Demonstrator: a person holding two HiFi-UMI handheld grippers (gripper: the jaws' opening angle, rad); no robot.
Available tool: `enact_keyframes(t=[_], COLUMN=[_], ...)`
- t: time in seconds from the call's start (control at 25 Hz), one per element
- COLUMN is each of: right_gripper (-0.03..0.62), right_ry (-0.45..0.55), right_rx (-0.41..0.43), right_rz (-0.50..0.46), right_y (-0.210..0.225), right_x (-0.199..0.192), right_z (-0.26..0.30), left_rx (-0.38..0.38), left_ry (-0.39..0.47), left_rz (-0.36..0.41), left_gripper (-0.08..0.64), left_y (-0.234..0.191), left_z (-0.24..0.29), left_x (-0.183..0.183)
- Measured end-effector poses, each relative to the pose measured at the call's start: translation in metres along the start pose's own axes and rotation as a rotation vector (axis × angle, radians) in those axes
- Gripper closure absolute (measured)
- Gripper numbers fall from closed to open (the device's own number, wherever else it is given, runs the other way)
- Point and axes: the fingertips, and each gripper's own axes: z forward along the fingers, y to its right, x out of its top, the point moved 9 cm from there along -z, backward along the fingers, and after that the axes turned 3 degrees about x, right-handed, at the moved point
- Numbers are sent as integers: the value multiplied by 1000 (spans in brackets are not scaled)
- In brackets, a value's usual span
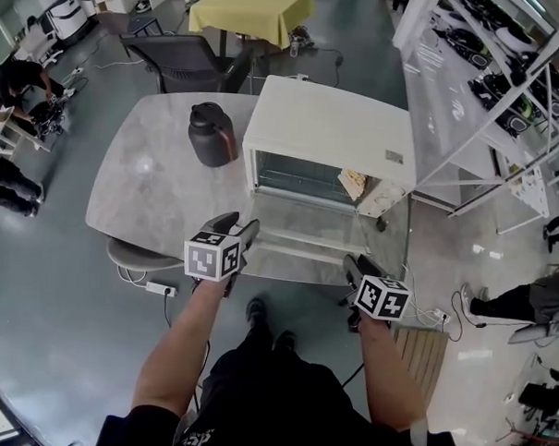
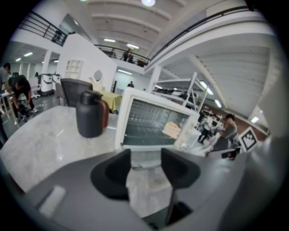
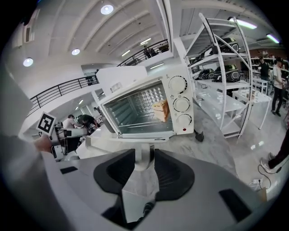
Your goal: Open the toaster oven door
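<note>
Now right gripper point(image 3: 144, 155) pinches the handle point(image 3: 142, 160) edging the lowered door point(image 1: 302, 239); left gripper point(image 2: 146, 155) spread.

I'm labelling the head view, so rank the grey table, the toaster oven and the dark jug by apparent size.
1. grey table
2. toaster oven
3. dark jug
No two look alike in size, so the order is clear.

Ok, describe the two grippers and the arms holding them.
Both the left gripper and right gripper have grey bodies, black curved pads, and a white cube with black square markers. The forearms are bare, and the top is black.
</note>
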Motion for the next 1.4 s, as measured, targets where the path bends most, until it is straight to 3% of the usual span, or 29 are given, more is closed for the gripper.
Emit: enact_keyframes(t=[0.44,1.0,1.4], right_gripper=[462,467,489], right_ry=[-45,-50,-36], right_rx=[-18,-33,-20], right_rz=[38,42,47], right_y=[10,18,14], right_x=[-35,-47,-48], right_z=[-16,-26,-31], left_rx=[33,39,46], left_ry=[-67,-155,-212], left_rz=[13,-41,-8], left_gripper=[350,351,351], left_y=[-1,-8,-9], left_z=[5,19,31], left_x=[-36,-83,-100])
